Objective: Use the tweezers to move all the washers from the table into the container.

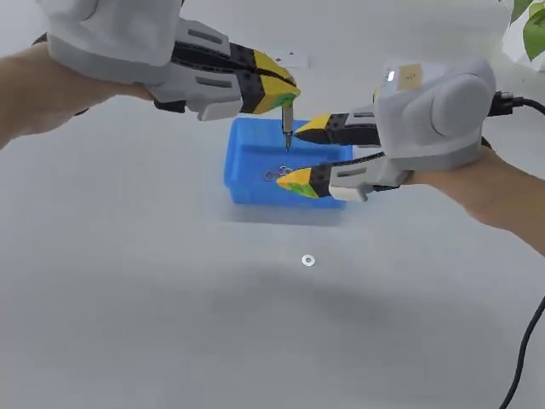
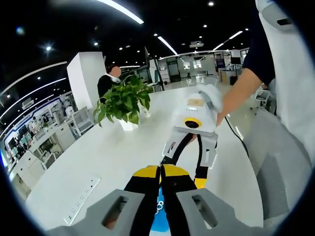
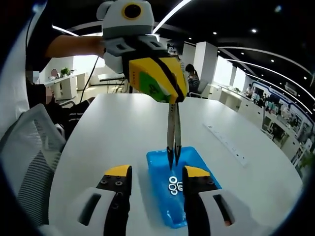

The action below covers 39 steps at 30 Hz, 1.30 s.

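Head view: left gripper comes in from the upper left, clamped on the tweezers. The tweezers' long axis is near vertical, tips down over the blue container at frame centre. Right gripper enters from the right with its jaws apart and nothing between them, straddling the container's right end. A few washers already sit inside. One loose washer lies flat on the table, below the container in frame and well apart from the tweezer tips.

Left gripper view: own jaws pressed together at bottom centre, a sliver of blue container under them. Right gripper faces in from just beyond.

Right gripper view: own jaws spread at the bottom, container between them with the washers in a cluster. Left gripper at the top, tweezers hanging straight down, tips nearly together just above the cluster. Can't tell if the tips hold a washer.

Judgement: the next pick turns on the loose washer. From the tweezer tips it lies toward the bottom of the head view and slightly right, outside the container. The right gripper's lower jaw is nearer, but the left has the tool, so the left must travel out and down.
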{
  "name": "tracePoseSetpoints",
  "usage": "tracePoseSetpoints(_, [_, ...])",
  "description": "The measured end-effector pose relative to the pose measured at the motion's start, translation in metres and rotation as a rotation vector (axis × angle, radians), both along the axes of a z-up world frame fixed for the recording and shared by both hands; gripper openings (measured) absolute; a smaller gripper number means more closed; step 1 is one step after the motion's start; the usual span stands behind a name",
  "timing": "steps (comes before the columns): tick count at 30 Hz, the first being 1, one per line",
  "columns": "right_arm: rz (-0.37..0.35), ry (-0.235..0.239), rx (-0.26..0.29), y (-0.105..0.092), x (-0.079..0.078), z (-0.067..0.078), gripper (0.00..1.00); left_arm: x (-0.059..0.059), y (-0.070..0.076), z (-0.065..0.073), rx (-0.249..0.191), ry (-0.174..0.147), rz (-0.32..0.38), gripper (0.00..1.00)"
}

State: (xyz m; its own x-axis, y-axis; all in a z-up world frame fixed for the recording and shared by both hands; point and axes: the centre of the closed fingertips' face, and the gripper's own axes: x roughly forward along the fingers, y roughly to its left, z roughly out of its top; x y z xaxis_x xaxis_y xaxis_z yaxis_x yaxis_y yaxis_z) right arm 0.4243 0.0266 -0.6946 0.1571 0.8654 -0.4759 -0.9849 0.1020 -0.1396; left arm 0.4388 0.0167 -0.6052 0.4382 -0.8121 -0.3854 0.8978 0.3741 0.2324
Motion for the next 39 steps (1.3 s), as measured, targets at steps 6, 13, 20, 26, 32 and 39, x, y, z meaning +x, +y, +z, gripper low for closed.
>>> tracePoseSetpoints(6, [-0.010,0.014,0.012,-0.021,-0.025,0.001,0.53,-0.025,-0.002,-0.002,-0.003,0.002,-0.009,0.04])
tracePoseSetpoints(13, [-0.014,-0.014,-0.033,-0.051,-0.047,-0.008,0.62,-0.050,-0.010,-0.005,-0.012,0.022,-0.008,0.04])
tracePoseSetpoints(20, [0.006,0.006,-0.068,-0.073,-0.075,-0.019,0.72,-0.066,-0.015,-0.022,0.003,0.003,0.041,0.04])
tracePoseSetpoints(26, [0.019,0.033,-0.073,-0.077,-0.095,-0.026,0.80,-0.090,-0.030,-0.040,-0.007,0.057,0.025,0.04])
tracePoseSetpoints(32, [0.046,0.040,-0.104,-0.078,-0.105,-0.036,0.85,-0.101,-0.037,-0.056,-0.008,0.084,0.009,0.04])
tracePoseSetpoints(39, [0.058,0.100,-0.108,-0.079,-0.114,-0.049,0.95,-0.101,-0.042,-0.066,-0.013,0.095,0.001,0.04])
